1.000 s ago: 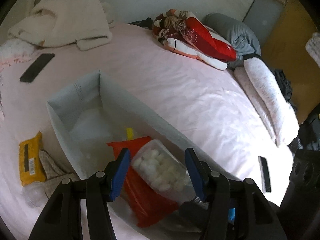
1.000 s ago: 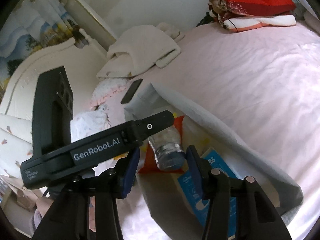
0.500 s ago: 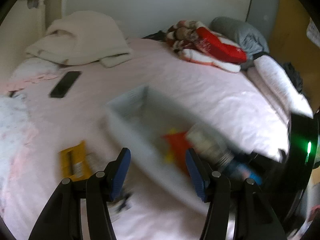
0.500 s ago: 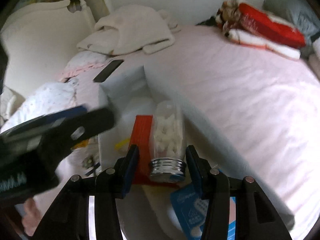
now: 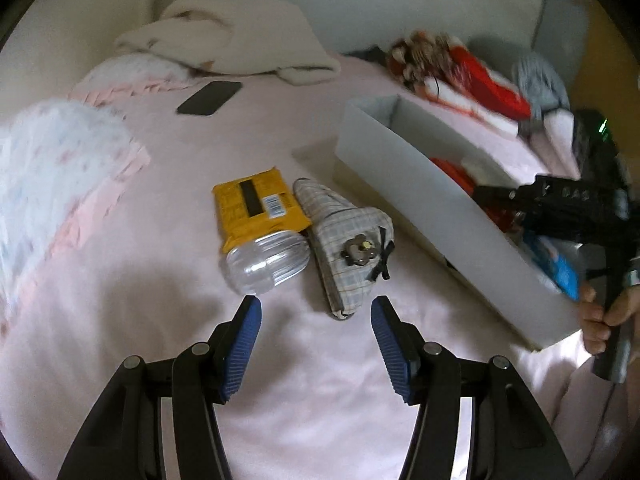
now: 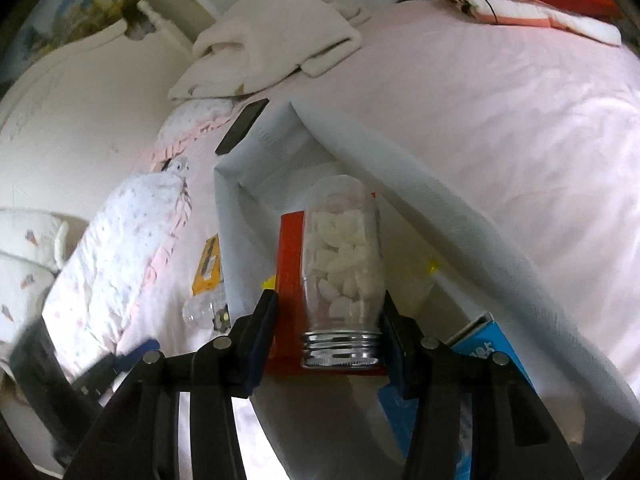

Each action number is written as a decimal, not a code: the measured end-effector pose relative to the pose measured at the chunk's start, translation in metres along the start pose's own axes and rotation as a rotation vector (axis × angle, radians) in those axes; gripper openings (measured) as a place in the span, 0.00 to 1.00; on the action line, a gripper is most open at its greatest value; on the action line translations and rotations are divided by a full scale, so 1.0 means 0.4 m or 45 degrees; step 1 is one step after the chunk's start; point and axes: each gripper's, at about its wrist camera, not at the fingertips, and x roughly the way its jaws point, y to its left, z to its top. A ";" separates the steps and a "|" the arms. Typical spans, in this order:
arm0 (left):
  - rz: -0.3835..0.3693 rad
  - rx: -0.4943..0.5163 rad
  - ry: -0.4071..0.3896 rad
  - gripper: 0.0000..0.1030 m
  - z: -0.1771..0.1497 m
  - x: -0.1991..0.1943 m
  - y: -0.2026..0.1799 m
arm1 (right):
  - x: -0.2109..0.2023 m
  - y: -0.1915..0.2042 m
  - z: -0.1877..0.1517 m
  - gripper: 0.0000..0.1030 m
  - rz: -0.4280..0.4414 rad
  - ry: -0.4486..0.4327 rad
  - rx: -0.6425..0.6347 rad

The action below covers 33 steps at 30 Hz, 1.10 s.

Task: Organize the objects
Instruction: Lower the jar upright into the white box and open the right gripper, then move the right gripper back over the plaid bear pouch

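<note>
A grey fabric box [image 5: 420,184] lies on the pink bed; it also shows in the right wrist view [image 6: 404,168]. Inside it lie a clear jar of white pieces with a metal lid [image 6: 342,276], a red packet [image 6: 289,276] and a blue carton [image 6: 492,348]. My right gripper [image 6: 329,316] is open, its jaws on either side of the jar's lid end. My left gripper [image 5: 316,320] is open and empty above the bed, just short of a plaid pouch [image 5: 348,240], a clear plastic bottle [image 5: 266,262] and a yellow packet [image 5: 256,206].
A black phone [image 5: 210,97] lies on the bed beyond the packet. A cream towel [image 5: 232,48] and red folded bedding [image 5: 460,68] sit at the far side. A spotted white pillow [image 5: 52,160] is at the left.
My left gripper has swung left, from over the box to the pouch, bottle and yellow packet. My right gripper has come over the box, its jaws now beside the jar.
</note>
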 end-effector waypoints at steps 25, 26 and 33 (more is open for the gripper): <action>0.128 -0.075 0.009 0.54 -0.015 0.055 0.046 | -0.039 0.320 -0.182 0.52 -0.098 -0.338 -0.729; 0.143 -0.075 0.009 0.54 -0.018 0.058 0.049 | -0.018 0.332 -0.185 0.52 -0.031 -0.293 -0.718; 0.234 -0.119 0.041 0.54 -0.053 0.079 0.088 | 0.113 0.377 -0.223 0.52 0.026 -0.123 -0.730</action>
